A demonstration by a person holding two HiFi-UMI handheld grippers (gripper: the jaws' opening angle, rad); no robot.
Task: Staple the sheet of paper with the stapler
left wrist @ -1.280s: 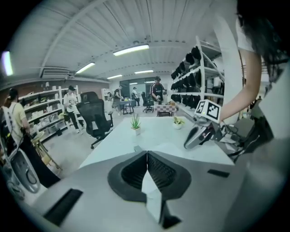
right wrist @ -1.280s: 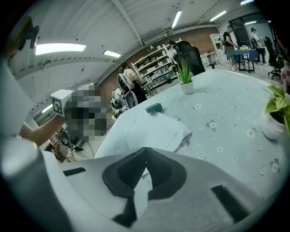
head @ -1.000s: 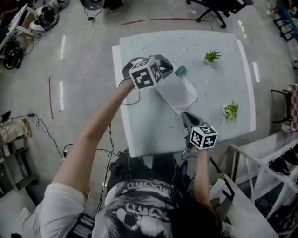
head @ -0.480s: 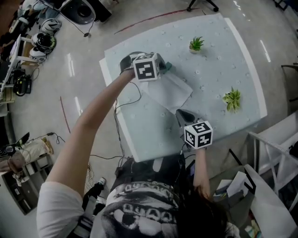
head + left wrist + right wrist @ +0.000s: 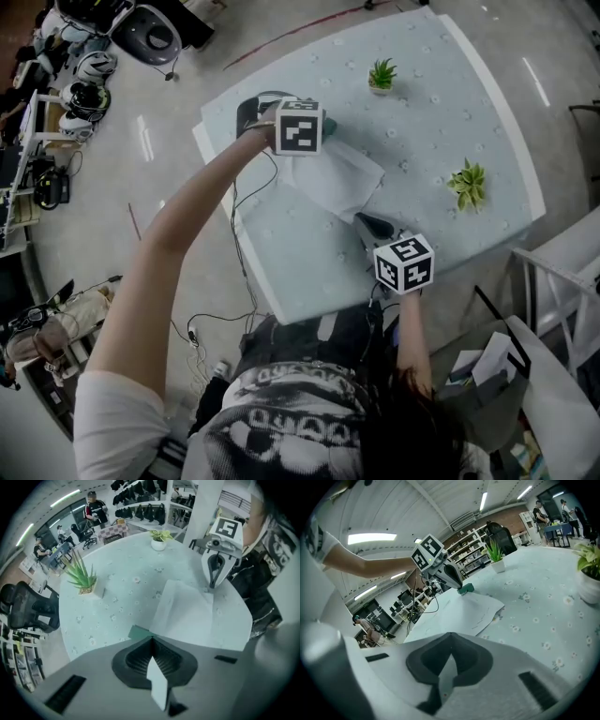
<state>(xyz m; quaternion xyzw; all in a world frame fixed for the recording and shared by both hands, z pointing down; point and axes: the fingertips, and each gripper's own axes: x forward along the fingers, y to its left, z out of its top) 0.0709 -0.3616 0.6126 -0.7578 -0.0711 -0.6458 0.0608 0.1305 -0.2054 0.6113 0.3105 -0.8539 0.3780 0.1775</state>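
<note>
Pale teal table top (image 5: 305,258) with small flower print and a white rim, seen from above.

White sheet of paper (image 5: 336,178) lies flat near the middle of the table, with one corner toward the person. It looks like more than one sheet, loosely stacked.

Small teal stapler (image 5: 466,588) sits at the far corner of the paper, on the side away from the person.

Left gripper (image 5: 152,643) points straight down over the stapler. Its jaws are pressed together with nothing between them. In the left gripper view the teal body shows just past the tips. In the right gripper view the dark tips come down onto the stapler's top; contact looks likely but is not certain.

Right gripper (image 5: 450,638) is tilted downward at the near corner of the paper, jaws closed. Its tip meets the paper's edge; I can't tell whether the corner is nipped between the pads.

Two small potted green plants (image 5: 381,75) (image 5: 467,185) stand on the far and right parts of the table, well apart from the paper.
</note>
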